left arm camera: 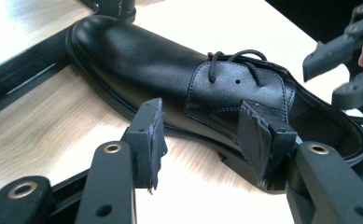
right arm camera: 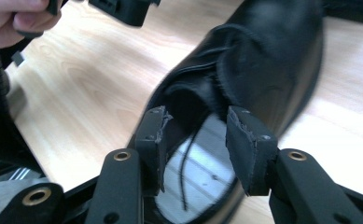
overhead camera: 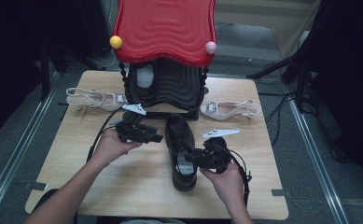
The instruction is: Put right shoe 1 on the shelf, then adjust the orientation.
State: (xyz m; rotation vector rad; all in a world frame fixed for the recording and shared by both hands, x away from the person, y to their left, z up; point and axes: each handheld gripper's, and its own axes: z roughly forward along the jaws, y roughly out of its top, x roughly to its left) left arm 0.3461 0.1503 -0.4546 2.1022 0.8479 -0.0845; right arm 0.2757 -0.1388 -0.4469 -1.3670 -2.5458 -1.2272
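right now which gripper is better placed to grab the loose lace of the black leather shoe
Probably the right gripper: its open jaws hang over the black leather lace-up shoe's opening, where a loose black lace trails onto the grey insole. The left gripper, also open, stands beside the shoe's side, off the laces.

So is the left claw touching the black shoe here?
Apart. In the left gripper view the left claw stands open, bare table showing between its pads and the black shoe; the high view also shows it off to the shoe's side.
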